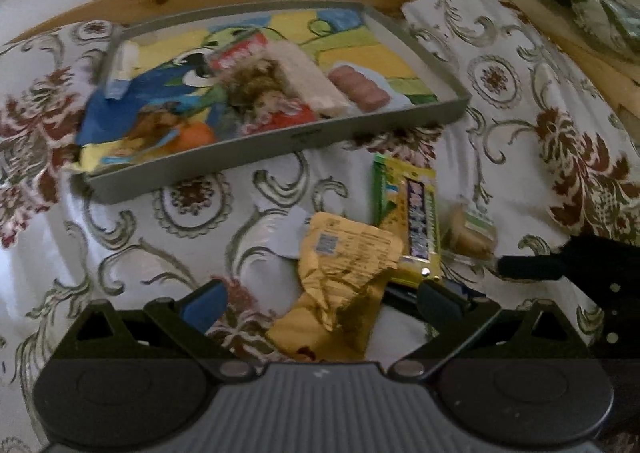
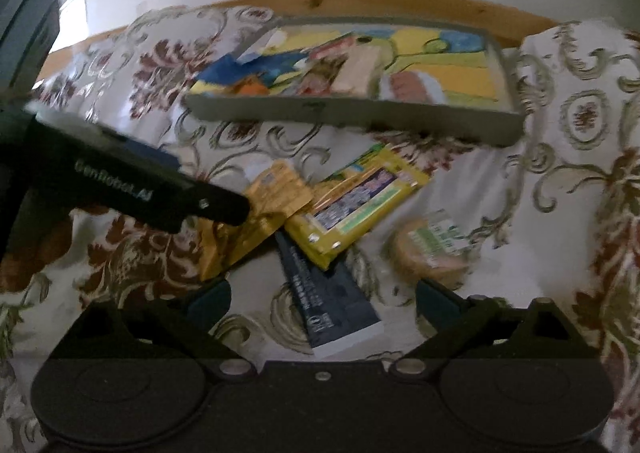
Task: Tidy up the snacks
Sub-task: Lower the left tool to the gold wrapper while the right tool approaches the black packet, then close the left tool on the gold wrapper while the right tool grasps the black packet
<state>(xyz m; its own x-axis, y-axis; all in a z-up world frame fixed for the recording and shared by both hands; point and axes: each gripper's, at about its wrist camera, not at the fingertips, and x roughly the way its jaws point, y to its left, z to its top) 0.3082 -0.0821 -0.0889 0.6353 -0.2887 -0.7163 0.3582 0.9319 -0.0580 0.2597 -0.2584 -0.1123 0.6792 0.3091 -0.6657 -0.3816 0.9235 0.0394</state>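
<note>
Snacks partly sorted: shallow grey rectangular tray with painted colourful base already holds several wrapped items, a pink sausage-like pack among them. Left on floral cloth in front of tray: crumpled golden-yellow foil packet, yellow-green flat pouch, dark blue slim box, round tan biscuit pack. Left gripper spread wide, straddling golden packet, not pinching it. Right gripper spread over dark box, holding nothing.
</note>
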